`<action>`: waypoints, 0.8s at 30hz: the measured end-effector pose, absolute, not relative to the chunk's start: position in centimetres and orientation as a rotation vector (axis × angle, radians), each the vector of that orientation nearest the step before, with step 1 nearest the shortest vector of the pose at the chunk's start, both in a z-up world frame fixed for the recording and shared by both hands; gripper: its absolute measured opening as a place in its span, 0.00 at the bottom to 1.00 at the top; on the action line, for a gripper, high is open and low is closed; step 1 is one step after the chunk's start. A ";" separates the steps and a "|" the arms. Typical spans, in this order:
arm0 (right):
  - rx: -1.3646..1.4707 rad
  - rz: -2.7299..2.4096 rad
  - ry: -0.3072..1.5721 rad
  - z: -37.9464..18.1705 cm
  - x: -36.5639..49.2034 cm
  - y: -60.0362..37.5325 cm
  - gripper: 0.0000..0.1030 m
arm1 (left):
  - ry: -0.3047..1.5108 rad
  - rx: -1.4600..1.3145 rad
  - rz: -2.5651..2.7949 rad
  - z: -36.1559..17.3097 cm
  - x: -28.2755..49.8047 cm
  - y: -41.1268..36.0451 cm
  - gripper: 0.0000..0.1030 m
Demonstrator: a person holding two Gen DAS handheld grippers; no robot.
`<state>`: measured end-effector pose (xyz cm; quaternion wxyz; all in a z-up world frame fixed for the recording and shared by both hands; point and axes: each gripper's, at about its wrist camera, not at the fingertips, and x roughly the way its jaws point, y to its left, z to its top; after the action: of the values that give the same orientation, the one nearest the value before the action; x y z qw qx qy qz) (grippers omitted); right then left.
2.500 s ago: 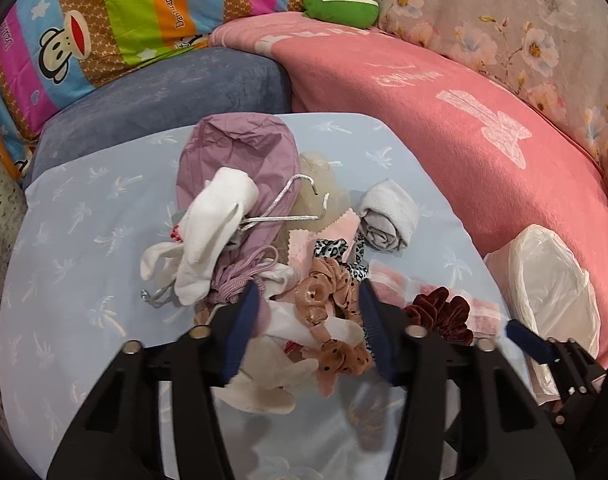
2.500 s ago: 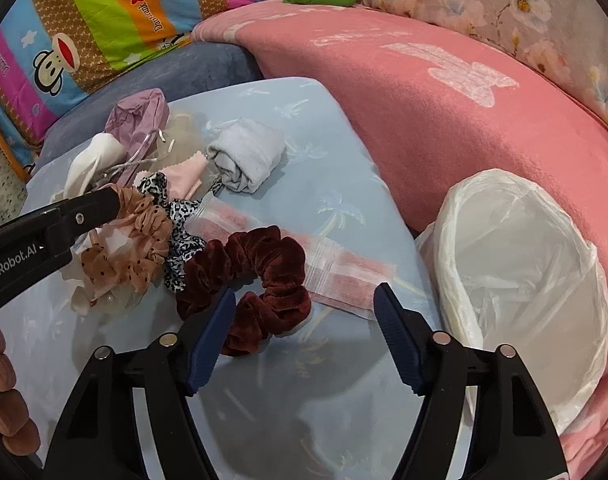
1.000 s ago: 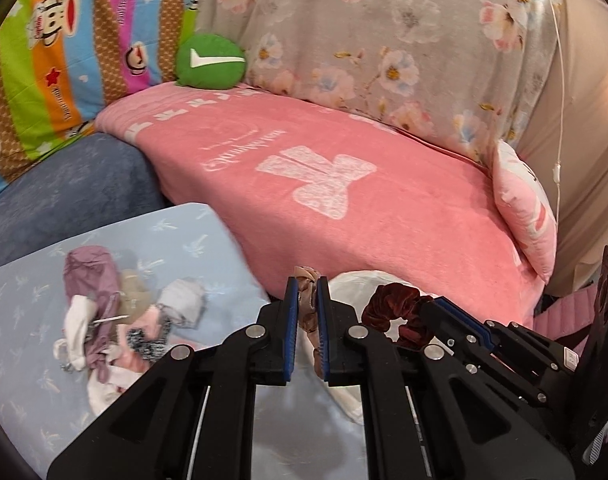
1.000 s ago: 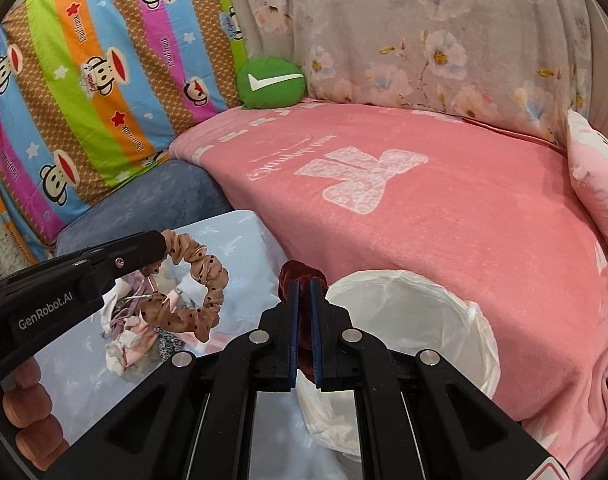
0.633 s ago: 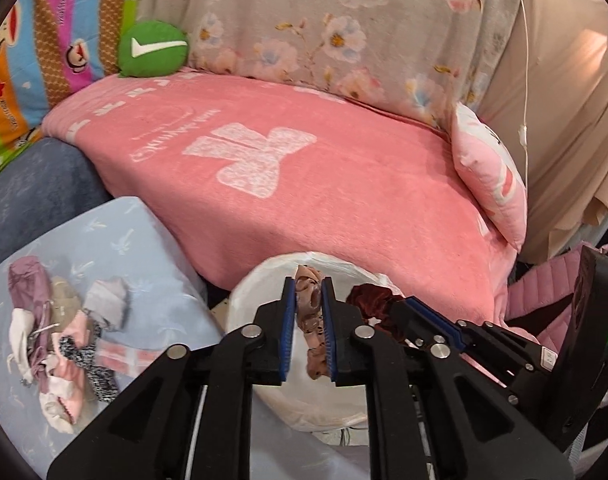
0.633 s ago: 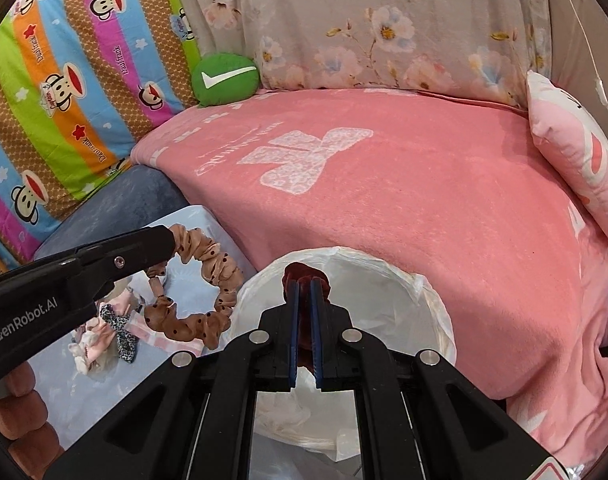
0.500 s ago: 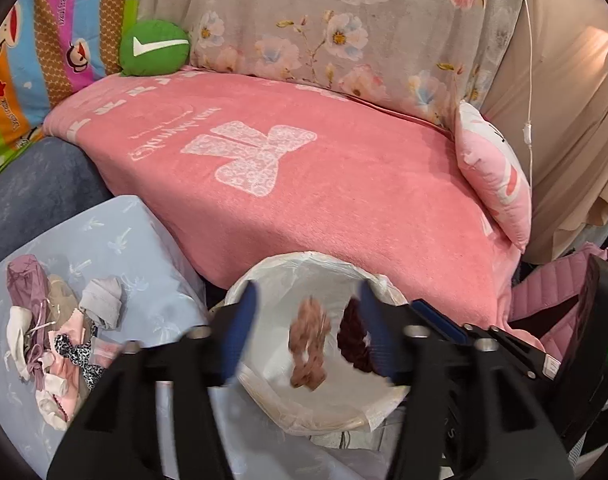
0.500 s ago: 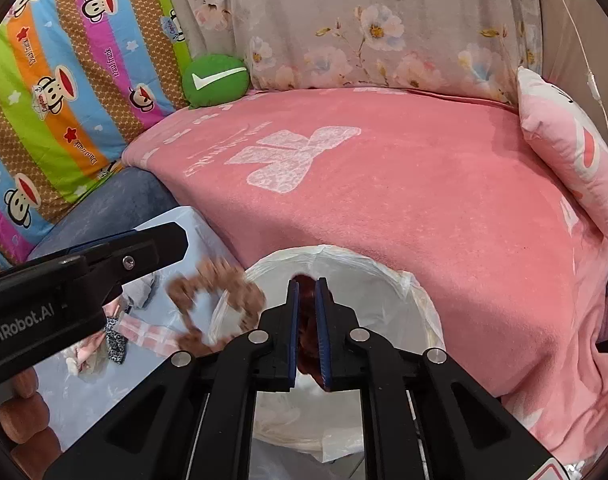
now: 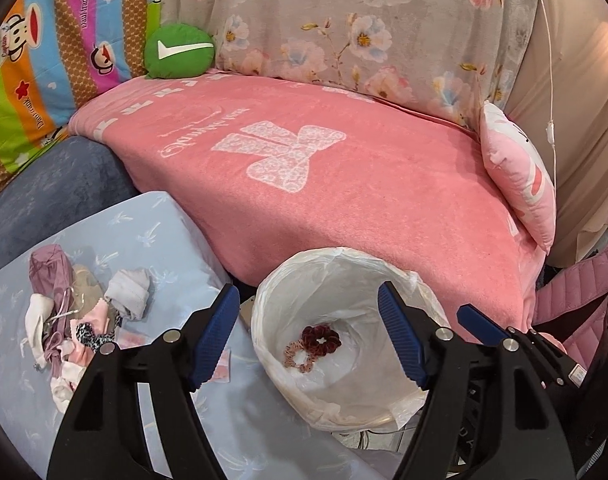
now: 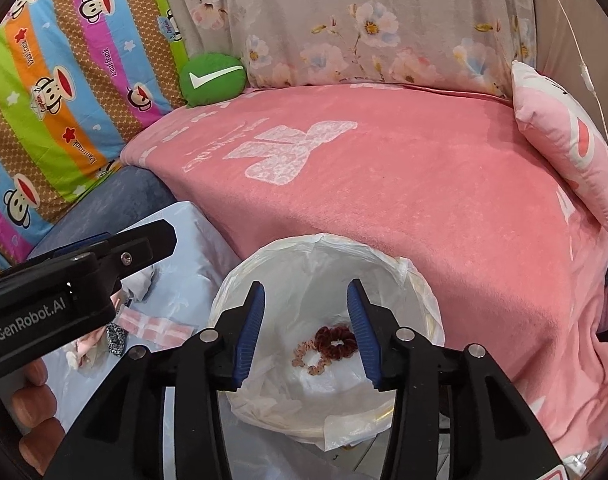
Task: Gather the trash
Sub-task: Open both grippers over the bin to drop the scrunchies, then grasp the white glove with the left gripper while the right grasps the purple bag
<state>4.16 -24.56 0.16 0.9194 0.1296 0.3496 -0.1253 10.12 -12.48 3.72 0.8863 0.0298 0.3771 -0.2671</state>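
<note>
A white bag-lined bin (image 9: 404, 280) (image 10: 420, 280) stands against the pink couch. At its bottom lie a dark red velvet scrunchie (image 9: 321, 339) (image 10: 336, 342) and a brown dotted scrunchie (image 9: 298, 357) (image 10: 310, 358), side by side. My left gripper (image 9: 308, 336) hangs over the bin with its jaws opening and nothing between them. My right gripper (image 10: 306, 334) is also above the bin, jaws opening, empty. A heap of cloth items (image 9: 76, 320) lies on the light blue table (image 9: 152, 240) to the left, with a pink-white wrapper (image 10: 154, 326) beside it.
The pink blanket-covered couch (image 9: 344, 184) runs behind the bin, with a green cushion (image 9: 179, 53), a striped cartoon pillow (image 10: 64, 80) and a small pink pillow (image 9: 520, 180). A pink quilted item (image 9: 572, 296) sits at the right. A hand (image 10: 32, 404) holds the left gripper's body (image 10: 64, 284).
Both grippers carried the scrunchies from the table to over the bin, then opened. The two scrunchies dropped and now lie at the bottom of the bag.
</note>
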 end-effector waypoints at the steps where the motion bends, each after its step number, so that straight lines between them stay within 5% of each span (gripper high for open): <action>1: 0.265 -0.254 0.721 0.1 4.2 -24.3 0.45 | 0.789 0.056 -0.550 3.6 10.2 -12.2 0.66; 7: 0.263 -0.231 0.736 -0.3 4.3 -22.9 0.45 | 0.798 0.038 -0.501 3.1 10.2 -10.2 0.67; 12: 0.250 -0.205 0.746 -0.4 4.4 -21.4 0.47 | 0.800 0.017 -0.430 2.4 10.1 -8.0 0.80; 24: 0.212 -0.138 0.780 -0.9 5.1 -17.4 0.48 | 0.833 -0.001 -0.297 0.1 10.2 -1.4 0.80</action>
<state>5.12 -17.38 -0.91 0.9171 0.1030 0.3793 -0.0670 10.24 -1.35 0.09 0.9039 -0.0005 0.4029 -0.1435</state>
